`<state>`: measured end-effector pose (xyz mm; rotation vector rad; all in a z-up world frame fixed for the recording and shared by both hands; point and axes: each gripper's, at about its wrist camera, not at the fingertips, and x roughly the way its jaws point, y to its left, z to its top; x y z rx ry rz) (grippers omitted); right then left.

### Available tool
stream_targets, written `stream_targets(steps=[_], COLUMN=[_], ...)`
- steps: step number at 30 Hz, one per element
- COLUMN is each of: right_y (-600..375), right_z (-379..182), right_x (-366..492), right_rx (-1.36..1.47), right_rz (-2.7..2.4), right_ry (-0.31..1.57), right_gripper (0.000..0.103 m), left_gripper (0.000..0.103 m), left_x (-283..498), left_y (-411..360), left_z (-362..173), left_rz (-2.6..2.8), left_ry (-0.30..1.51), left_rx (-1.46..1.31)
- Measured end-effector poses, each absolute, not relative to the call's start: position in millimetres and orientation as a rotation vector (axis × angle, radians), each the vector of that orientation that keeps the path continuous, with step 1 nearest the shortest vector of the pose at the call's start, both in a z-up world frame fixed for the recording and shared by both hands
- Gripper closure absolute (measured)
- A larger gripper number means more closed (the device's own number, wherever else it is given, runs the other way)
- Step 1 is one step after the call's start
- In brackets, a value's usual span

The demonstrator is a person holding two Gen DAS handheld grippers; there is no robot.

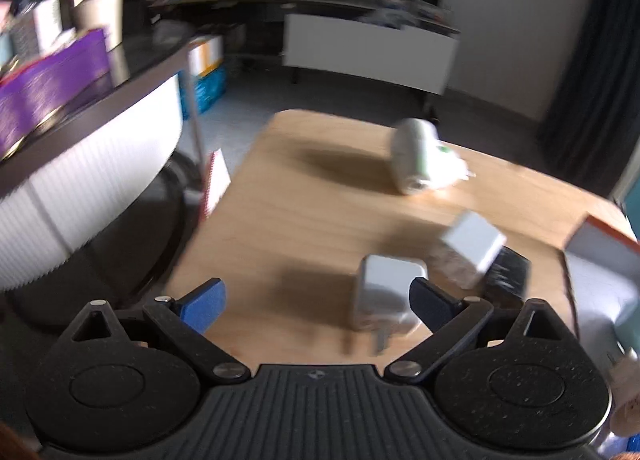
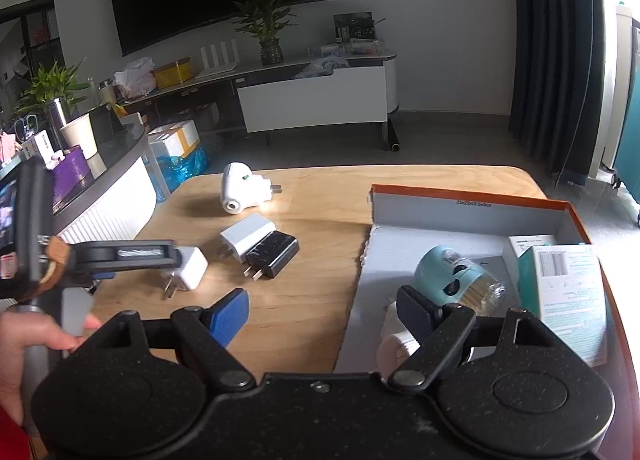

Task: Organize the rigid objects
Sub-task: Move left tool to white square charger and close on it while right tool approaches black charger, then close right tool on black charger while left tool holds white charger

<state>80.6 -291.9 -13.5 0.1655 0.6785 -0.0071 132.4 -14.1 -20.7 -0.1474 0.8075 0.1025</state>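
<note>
So your left claw is wide open with nothing in it, and the nearest white charger is lying on its side on the surface, prongs toward you, right up against the right-hand finger instead of centred between the two. That's the risk as I see it: close now and that finger probably shoves the charger sideways, or you pinch a rounded corner and it squirts out.

At about 1 o'clock from that charger, a second white charger and a black charger lie touching each other. Drift that way and you could knock the pair around, maybe into the box wall. The left view is pretty blurry, so I can't tell exactly how much gap you've got.

A round white plug lies on its side further out, around 12 o'clock, well apart from the rest.

Your right claw is open and empty too, straddling the near edge of the orange-rimmed box. A blue jar lies on its side in there and looks like it could roll if you bump the box.
</note>
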Motion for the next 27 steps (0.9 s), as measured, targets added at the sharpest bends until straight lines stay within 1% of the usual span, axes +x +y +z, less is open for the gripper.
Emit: stream_targets(steps=[4, 10, 11, 13, 14, 15, 16, 17, 18, 24, 27], right_y=[-283.0, -273.5, -272.6, -270.8, -270.2, -269.4, -268.7, -268.2, -267.7, -260.6, -250.5], right_z=[-14.3, -17.2, -18.0, -19.1, -19.3, -19.2, -19.8, -20.8, -22.0, -39.6, -49.2], right_x=[83.4, 91.0, 92.8, 96.7, 98.5, 100.8, 103.8, 107.5, 112.1, 152.7, 173.7], right_rx=[0.155, 0.126, 0.123, 0.117, 0.114, 0.112, 0.111, 0.113, 0.12, 0.166, 0.131], right_rz=[0.017, 0.022, 0.021, 0.019, 0.019, 0.022, 0.024, 0.024, 0.025, 0.039, 0.025], right_ry=[0.682, 0.697, 0.701, 0.709, 0.711, 0.713, 0.715, 0.719, 0.723, 0.782, 0.799], right_gripper=[0.007, 0.007, 0.007, 0.007, 0.007, 0.007, 0.007, 0.007, 0.007, 0.007, 0.009], left_gripper=[0.002, 0.002, 0.005, 0.017, 0.021, 0.03, 0.037, 0.057, 0.061, 0.062, 0.061], left_x=[126.3, 140.9, 144.3, 149.4, 150.5, 149.6, 149.0, 148.1, 147.0, 141.9, 139.9], left_y=[-5.3, -40.1, -46.0, -53.4, -55.5, -56.3, -57.1, -57.1, -57.7, -41.9, -33.4], left_z=[-20.8, -25.6, -28.5, -35.8, -37.7, -38.3, -37.8, -36.4, -35.2, -35.3, -36.2], left_rz=[0.092, 0.02, 0.026, 0.052, 0.063, 0.059, 0.052, 0.037, 0.026, -0.012, -0.011], left_ry=[0.811, 0.822, 0.826, 0.839, 0.832, 0.819, 0.804, 0.793, 0.783, 0.781, 0.775], left_rx=[-0.18, -0.108, -0.082, -0.033, -0.013, 0.0, 0.01, 0.01, 0.02, -0.011, -0.018])
